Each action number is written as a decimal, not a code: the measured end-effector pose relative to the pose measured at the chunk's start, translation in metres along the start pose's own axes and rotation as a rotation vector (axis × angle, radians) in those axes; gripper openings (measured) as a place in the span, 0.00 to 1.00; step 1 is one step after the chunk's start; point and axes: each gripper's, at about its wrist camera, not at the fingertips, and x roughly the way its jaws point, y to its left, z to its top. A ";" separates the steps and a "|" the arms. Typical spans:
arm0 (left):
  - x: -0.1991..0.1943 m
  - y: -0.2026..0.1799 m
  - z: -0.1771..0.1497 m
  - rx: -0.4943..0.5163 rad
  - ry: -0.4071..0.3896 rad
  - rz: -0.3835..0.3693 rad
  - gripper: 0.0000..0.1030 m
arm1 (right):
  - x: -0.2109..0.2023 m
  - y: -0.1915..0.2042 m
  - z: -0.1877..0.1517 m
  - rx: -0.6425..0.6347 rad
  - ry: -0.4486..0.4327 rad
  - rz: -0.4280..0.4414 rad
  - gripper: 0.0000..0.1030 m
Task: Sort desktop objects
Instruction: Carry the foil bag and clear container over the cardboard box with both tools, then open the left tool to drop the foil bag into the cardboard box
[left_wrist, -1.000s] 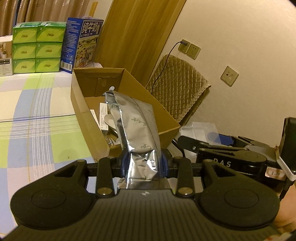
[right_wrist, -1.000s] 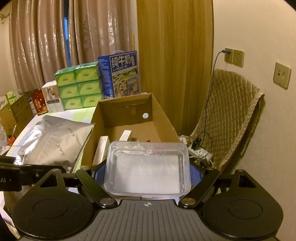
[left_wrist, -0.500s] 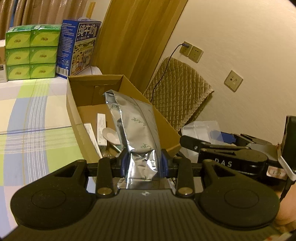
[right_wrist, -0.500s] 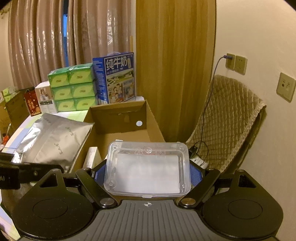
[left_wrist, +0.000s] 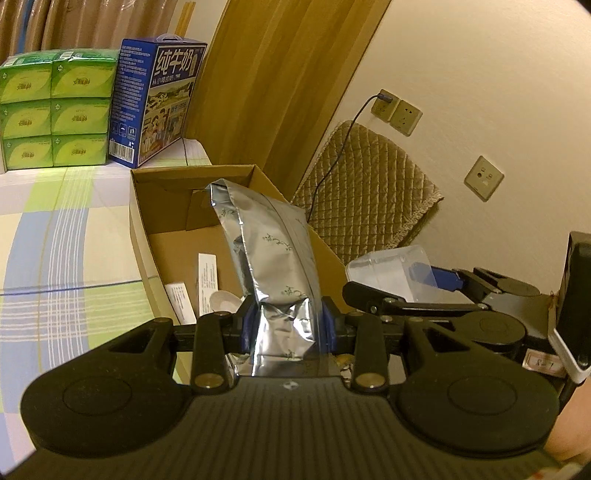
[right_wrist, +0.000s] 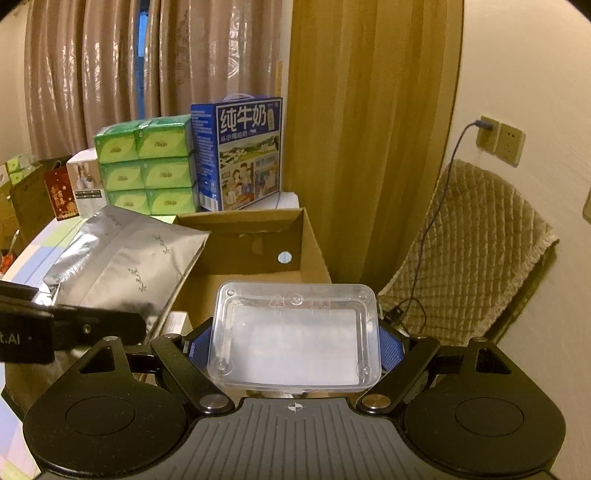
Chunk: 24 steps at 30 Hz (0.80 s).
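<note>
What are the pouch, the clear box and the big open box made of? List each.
Pouch: likely metallised foil; shiny, creased silver.
Clear box: seemingly rigid plastic; see-through, moulded rim.
Big open box: cardboard; matte brown, folded flaps.

Glossy foil pouch (left_wrist: 275, 258), clear plastic box (right_wrist: 295, 336), matt cardboard carton (left_wrist: 144, 236)

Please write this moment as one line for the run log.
left gripper: shut on silver pouch | right gripper: shut on clear plastic box | both held above open cardboard box
</note>
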 end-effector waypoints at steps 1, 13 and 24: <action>0.002 0.002 0.001 -0.002 0.000 0.001 0.29 | 0.003 0.000 0.002 -0.002 0.002 0.001 0.80; 0.035 0.034 0.021 -0.058 0.007 0.011 0.29 | 0.043 -0.002 0.016 -0.025 0.027 -0.008 0.80; 0.067 0.049 0.042 -0.076 0.007 0.005 0.29 | 0.066 -0.009 0.030 -0.016 0.029 -0.027 0.80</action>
